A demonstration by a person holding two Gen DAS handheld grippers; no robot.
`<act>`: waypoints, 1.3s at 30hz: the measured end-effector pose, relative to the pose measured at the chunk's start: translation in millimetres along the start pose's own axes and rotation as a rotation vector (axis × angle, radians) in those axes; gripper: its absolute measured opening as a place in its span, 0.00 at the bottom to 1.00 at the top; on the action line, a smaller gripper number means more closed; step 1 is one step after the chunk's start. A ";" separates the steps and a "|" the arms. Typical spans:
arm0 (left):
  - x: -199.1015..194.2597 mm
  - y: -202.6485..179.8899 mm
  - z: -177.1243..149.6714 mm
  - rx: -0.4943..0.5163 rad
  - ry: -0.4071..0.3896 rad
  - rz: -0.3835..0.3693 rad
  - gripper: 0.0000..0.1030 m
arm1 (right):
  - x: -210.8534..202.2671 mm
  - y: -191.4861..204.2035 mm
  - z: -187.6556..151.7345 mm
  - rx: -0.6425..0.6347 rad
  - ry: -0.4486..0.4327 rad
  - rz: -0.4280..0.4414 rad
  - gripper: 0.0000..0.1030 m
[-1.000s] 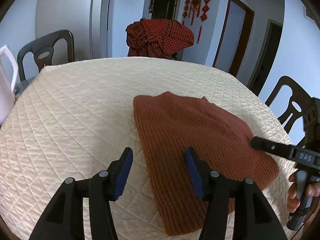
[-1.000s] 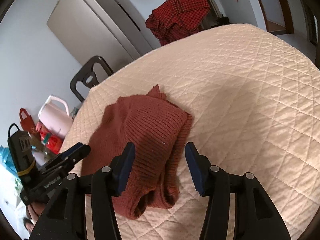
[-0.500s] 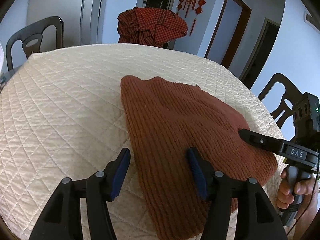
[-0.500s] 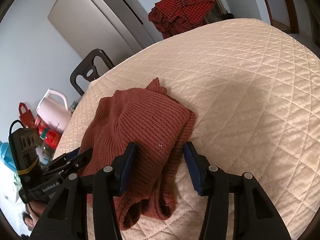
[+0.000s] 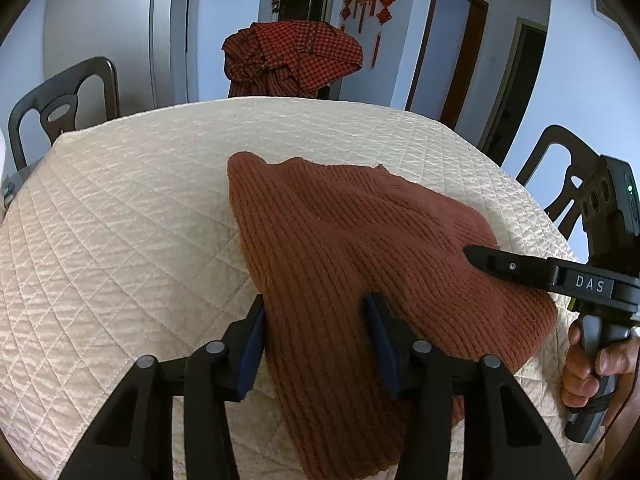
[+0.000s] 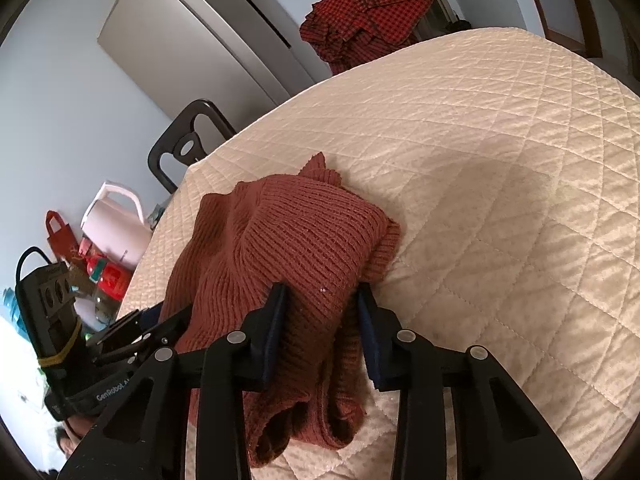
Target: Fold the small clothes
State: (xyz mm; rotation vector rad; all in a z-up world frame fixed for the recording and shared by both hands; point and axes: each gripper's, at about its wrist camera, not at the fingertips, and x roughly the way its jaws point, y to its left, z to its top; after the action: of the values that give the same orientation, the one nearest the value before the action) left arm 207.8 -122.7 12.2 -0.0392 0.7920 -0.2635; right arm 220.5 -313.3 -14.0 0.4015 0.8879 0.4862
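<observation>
sweater [image 5: 352, 264]: folded on quilted counter [image 5: 120, 240] | left gripper [image 5: 318, 322]: fingers closing, clamped on sweater's near edge | right gripper [image 6: 320, 316]: fingers closing, clamped on sweater's near folds

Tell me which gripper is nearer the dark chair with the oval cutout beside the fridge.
Left. The left gripper works the sweater's side toward that chair; the right gripper sits on the far side.
</observation>
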 end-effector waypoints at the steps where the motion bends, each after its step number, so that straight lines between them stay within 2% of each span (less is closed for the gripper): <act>1: -0.8 -1.0 0.4 0.006 -0.003 0.006 0.44 | -0.4 2.0 0.0 -0.001 -0.001 -0.006 0.28; 5: -9.8 -5.7 1.1 0.021 -0.019 0.026 0.37 | -9.9 14.7 -0.2 -0.021 -0.018 -0.016 0.23; 18: -58.3 -23.3 -10.0 0.070 -0.083 0.002 0.35 | -41.9 45.4 -20.4 -0.081 -0.040 0.016 0.17; 23: -49.8 -3.1 -11.9 -0.006 -0.074 -0.043 0.35 | -40.3 40.5 -11.5 -0.095 -0.036 -0.018 0.15; 25: -44.6 4.4 -11.5 -0.046 -0.064 -0.050 0.35 | -43.5 42.8 -0.1 -0.095 -0.056 -0.015 0.08; 28: -43.1 12.7 -13.1 -0.099 -0.078 -0.089 0.37 | -53.9 59.1 8.5 -0.165 -0.102 0.007 0.08; 30: -32.5 18.6 -13.8 -0.132 -0.043 -0.086 0.39 | -45.0 58.2 14.8 -0.173 -0.065 0.018 0.09; 32: -25.5 25.3 -16.6 -0.156 -0.016 -0.087 0.42 | -34.9 41.2 15.5 -0.113 -0.039 -0.040 0.13; 36: -25.2 28.7 -21.9 -0.158 -0.017 -0.091 0.45 | -40.4 11.0 3.8 0.004 -0.051 -0.053 0.41; 39: -24.7 24.7 -21.0 -0.136 -0.014 -0.089 0.45 | -47.9 6.8 -3.9 0.048 -0.055 0.021 0.42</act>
State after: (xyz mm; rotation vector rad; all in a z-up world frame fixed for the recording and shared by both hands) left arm 181.7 -91.3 11.4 -0.2048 0.7944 -0.2931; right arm 190.0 -333.9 17.7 0.4661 0.8445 0.4713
